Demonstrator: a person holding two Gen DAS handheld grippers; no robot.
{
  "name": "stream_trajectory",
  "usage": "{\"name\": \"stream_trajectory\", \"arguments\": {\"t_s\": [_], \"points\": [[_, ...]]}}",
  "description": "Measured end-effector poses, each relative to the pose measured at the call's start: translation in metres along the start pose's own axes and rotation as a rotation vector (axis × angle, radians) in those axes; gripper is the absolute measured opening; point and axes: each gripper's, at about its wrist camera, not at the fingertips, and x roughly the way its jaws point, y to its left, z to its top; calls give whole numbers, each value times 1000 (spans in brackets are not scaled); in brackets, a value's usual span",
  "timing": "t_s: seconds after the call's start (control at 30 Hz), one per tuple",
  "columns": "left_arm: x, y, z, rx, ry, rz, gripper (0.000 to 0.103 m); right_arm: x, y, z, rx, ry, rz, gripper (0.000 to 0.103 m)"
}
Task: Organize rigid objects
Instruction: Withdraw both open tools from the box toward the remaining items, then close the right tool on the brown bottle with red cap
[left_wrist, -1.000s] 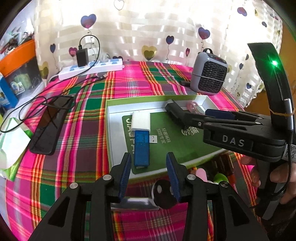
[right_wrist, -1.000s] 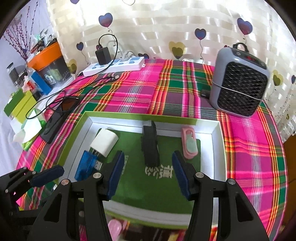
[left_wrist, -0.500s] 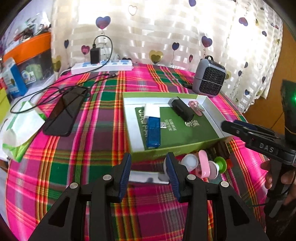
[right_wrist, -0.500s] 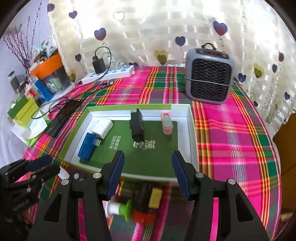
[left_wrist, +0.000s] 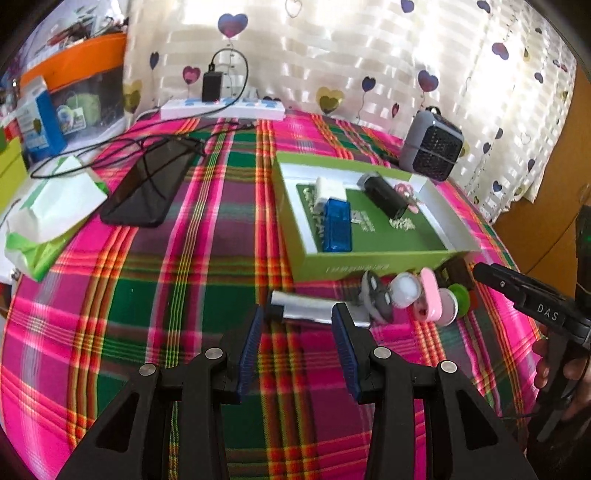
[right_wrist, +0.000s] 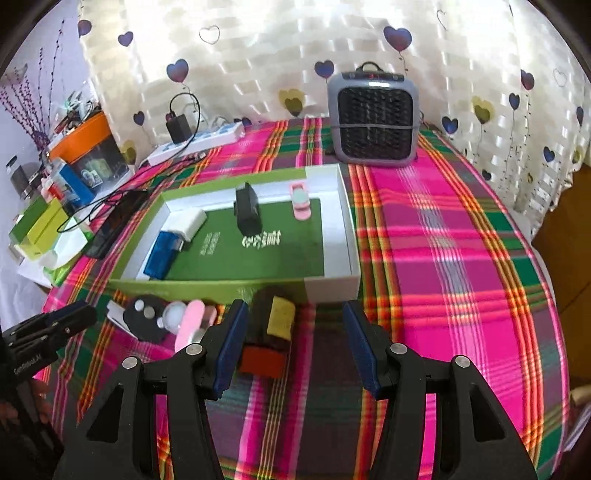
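1. Green box (right_wrist: 207, 286), a shallow rectangular tray with white inner walls and a flat green floor, sat mid-table on the plaid cloth (right_wrist: 443, 258).
2. Inside it lay a blue translucent USB block (right_wrist: 159, 254) touching a white plug (right_wrist: 186, 225), a black block (right_wrist: 248, 212) and a pink oblong case (right_wrist: 300, 201).
3. Loose items clustered just in front of the box: silver flat bar (left_wrist: 306, 312), black key fob (right_wrist: 146, 321), pink round cases (left_wrist: 430, 297), yellow-and-red block (right_wrist: 271, 332).
4. Left gripper (left_wrist: 295, 341): jaws spread, empty, silver bar just beyond the tips.
5. Right gripper (right_wrist: 295, 347): jaws spread, pressing nothing, yellow-and-red block between them near the left pad.
6. Grey grilled heater (right_wrist: 375, 118) stood behind the box.
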Motion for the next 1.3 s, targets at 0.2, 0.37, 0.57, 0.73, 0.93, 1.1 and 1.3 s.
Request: {"name": "stream_trajectory", "arguments": {"t_s": [0.2, 0.37, 0.57, 0.73, 0.93, 1.1, 1.3], "points": [[7, 9, 2, -11, 16, -12, 38, 10, 0, -5, 16, 31, -7, 54], [17, 15, 9, -17, 36, -39, 38, 20, 0, -4, 30, 58, -10, 54], [31, 18, 20, -12, 62, -68, 38, 29, 0, -2, 34, 86, -30, 54], [39, 22, 24, -16, 73, -74, 38, 33, -2, -5, 43, 99, -51, 54], [39, 23, 26, 2, 69, -45, 38, 31, -2, -8, 22, 96, -99, 54], [33, 22, 18, 16, 77, -50, 38, 27, -4, -13, 19, 85, -126, 41], [23, 20, 4, 30, 82, -47, 38, 22, -7, -17, 35, 76, -132, 33]]}}
